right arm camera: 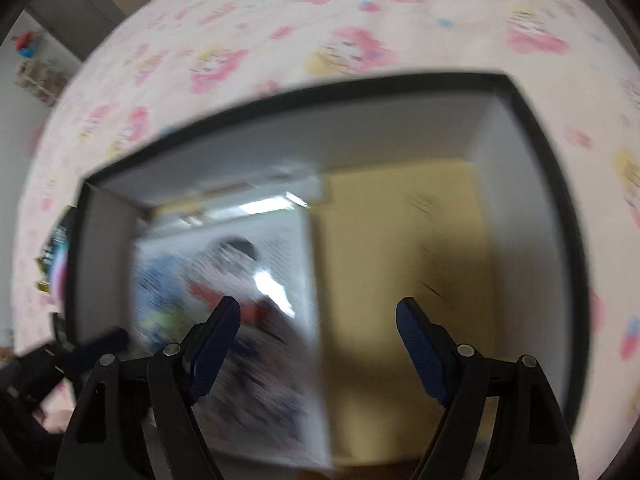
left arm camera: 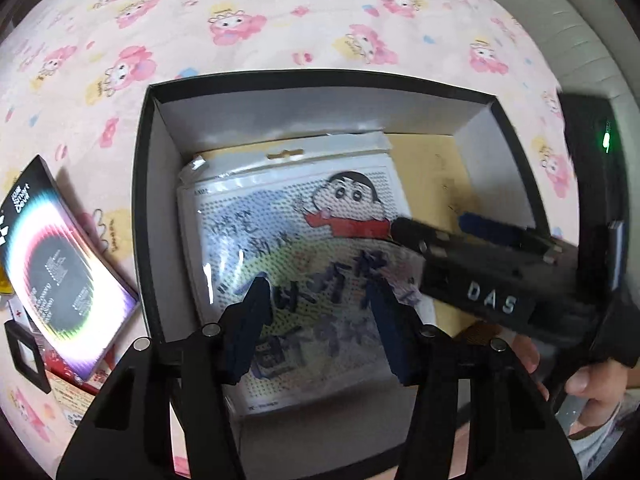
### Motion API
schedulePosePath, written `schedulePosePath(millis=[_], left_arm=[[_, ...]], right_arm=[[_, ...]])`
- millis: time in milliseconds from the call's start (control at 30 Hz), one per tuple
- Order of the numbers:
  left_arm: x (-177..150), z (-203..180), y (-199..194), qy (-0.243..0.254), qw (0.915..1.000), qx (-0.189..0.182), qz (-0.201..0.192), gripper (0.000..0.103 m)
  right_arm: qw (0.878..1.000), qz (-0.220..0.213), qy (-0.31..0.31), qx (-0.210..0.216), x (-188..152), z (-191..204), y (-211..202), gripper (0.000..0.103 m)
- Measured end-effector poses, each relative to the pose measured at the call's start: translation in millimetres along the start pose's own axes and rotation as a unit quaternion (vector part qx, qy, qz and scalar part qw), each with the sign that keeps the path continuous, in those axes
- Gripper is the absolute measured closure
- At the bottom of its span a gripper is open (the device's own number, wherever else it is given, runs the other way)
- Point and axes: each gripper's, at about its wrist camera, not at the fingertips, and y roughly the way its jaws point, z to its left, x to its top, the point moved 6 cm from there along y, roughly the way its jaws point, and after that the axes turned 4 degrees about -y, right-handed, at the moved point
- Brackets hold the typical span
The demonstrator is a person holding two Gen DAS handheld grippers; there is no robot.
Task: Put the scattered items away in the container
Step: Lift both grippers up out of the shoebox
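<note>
Left gripper (left arm camera: 316, 328) hangs empty over the black-rimmed, grey-walled cardboard box (left arm camera: 146, 208), its blue-padded jaws parted and gripping nothing. Beneath it a plastic-wrapped peg-bead kit with a cartoon boy in a red scarf (left arm camera: 304, 248) already lies flat inside, at the box's 9 o'clock half. Right gripper (right arm camera: 320, 340), marked "DAS", is likewise spread and unloaded over the bare yellow floor at 3 o'clock. Outside, at 9 o'clock, a glossy black booklet with a rainbow ring (left arm camera: 60, 264) and small red-and-white packets (left arm camera: 72, 384) seem left to collect; their print is unreadable
</note>
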Motion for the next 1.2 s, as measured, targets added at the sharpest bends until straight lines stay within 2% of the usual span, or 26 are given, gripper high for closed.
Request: schedulePosePath(millis=[33, 133, 200, 367, 433, 500, 667, 733, 833, 867, 967, 1200], left_arm=[[-2, 1, -1, 0.001, 1.0000, 0.000, 0.001, 0.050], [-8, 3, -1, 0.000, 1.0000, 0.001, 0.010, 0.052], [-12, 6, -5, 0.000, 0.9999, 0.004, 0.012, 0.053], [-23, 13, -25, -0.009, 0.9999, -0.002, 0.013, 0.053], [-24, 15, -30, -0.009, 0.9999, -0.001, 0.008, 0.053], [-26, 16, -34, -0.009, 1.0000, -0.002, 0.004, 0.053], [-30, 11, -27, -0.002, 1.0000, -0.004, 0.007, 0.052], [-31, 2, -27, 0.012, 0.9998, -0.013, 0.005, 0.052], [-31, -9, -28, 0.025, 0.9993, -0.025, -0.006, 0.052], [-31, -12, -30, 0.027, 0.9991, -0.028, -0.015, 0.053], [-35, -18, -43, 0.036, 0.9975, -0.034, -0.050, 0.052], [-62, -19, -86, 0.046, 0.9927, -0.021, -0.110, 0.050]], right_arm=[[1.000, 0.005, 0.002, 0.000, -5, -2, -1, 0.023], [0.997, 0.037, 0.015, 0.061, -23, 8, 8, 0.024], [0.995, 0.058, 0.026, 0.082, -33, 12, 15, 0.024], [0.992, 0.072, 0.026, 0.100, -43, 23, 19, 0.024], [0.987, 0.081, 0.038, 0.131, -46, 27, 19, 0.024], [0.985, 0.085, 0.037, 0.145, -49, 32, 19, 0.024], [0.988, 0.063, 0.041, 0.135, -49, 31, 10, 0.024], [0.994, 0.022, 0.050, 0.093, -45, 18, -4, 0.024], [0.997, -0.030, 0.060, 0.048, -28, -6, -23, 0.024], [0.996, -0.047, 0.063, 0.033, -23, -13, -29, 0.024], [0.995, -0.065, 0.067, 0.040, -24, -22, -44, 0.024], [0.992, -0.121, 0.038, 0.004, -55, -12, -73, 0.024]])
